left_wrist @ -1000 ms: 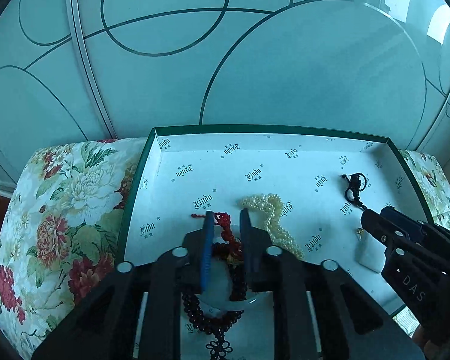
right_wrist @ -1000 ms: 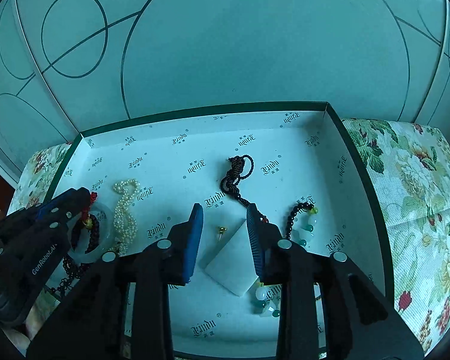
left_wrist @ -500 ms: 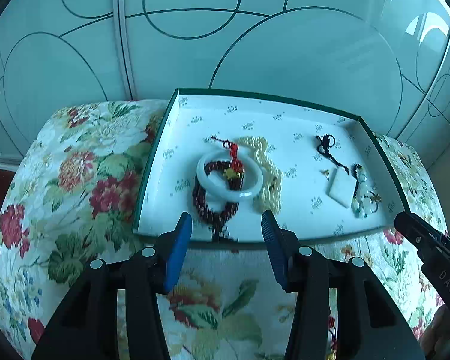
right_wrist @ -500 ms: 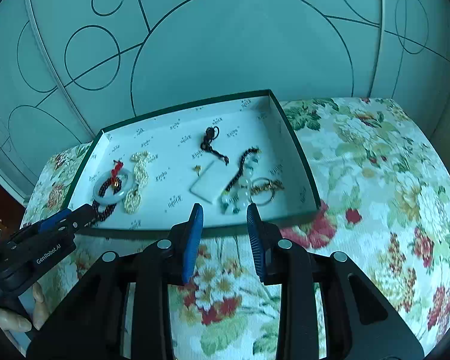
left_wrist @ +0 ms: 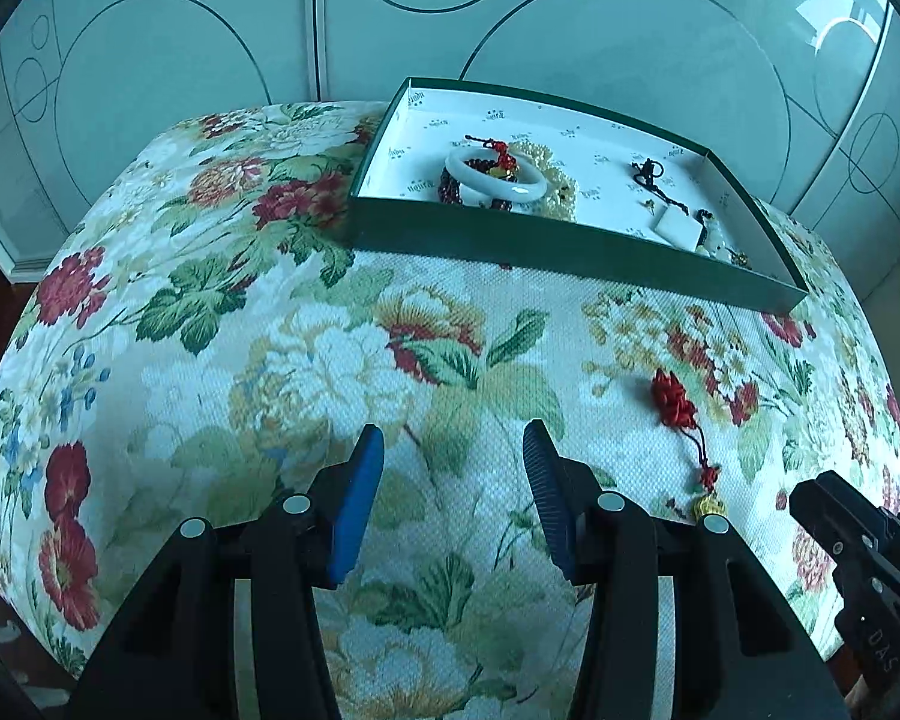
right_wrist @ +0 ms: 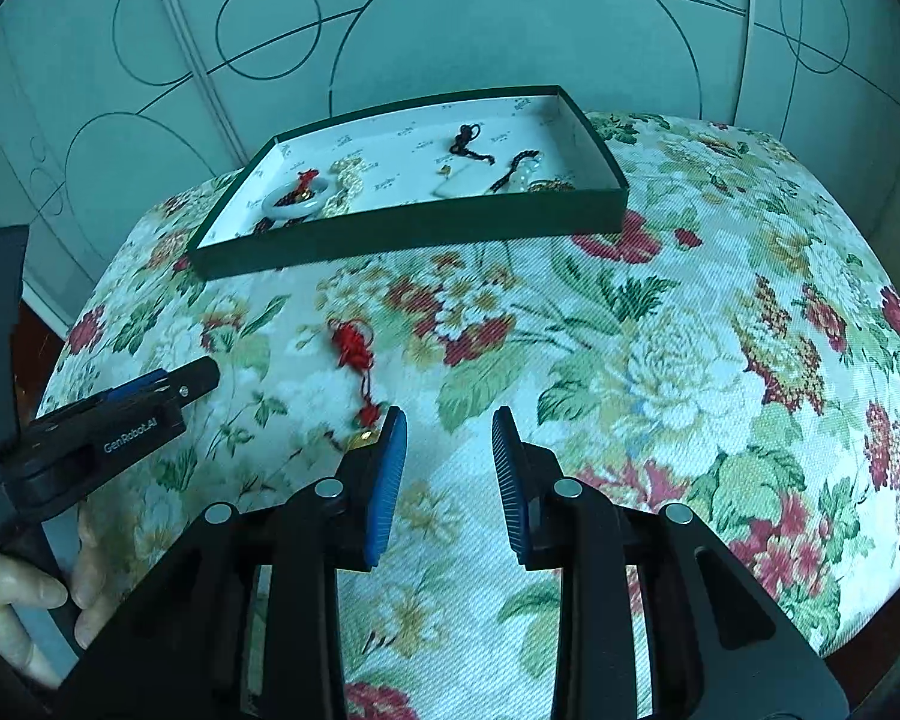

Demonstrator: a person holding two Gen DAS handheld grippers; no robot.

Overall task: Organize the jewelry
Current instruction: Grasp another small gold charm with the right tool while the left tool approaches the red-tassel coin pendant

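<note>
We can't make out the small pieces at the far right of the green tray (left_wrist: 576,240) in the left wrist view; its near wall hides them partly. The red knotted charm (right_wrist: 354,348) has its gold end tucked behind the right gripper (right_wrist: 447,468) finger. A hand (right_wrist: 24,606) is cut off at the frame's left edge. Tray lining print is too small to read.

Both wrist views carry a strong teal cast, with bright, even daylight. Glare flashes on the far glass panels (left_wrist: 834,30) at upper right in the left view. Shadows stay soft under the green tray (right_wrist: 414,228). Fisheye bending curves the floral cloth (left_wrist: 270,360) and darkens the corners. Focus is crisp and free of smear.
</note>
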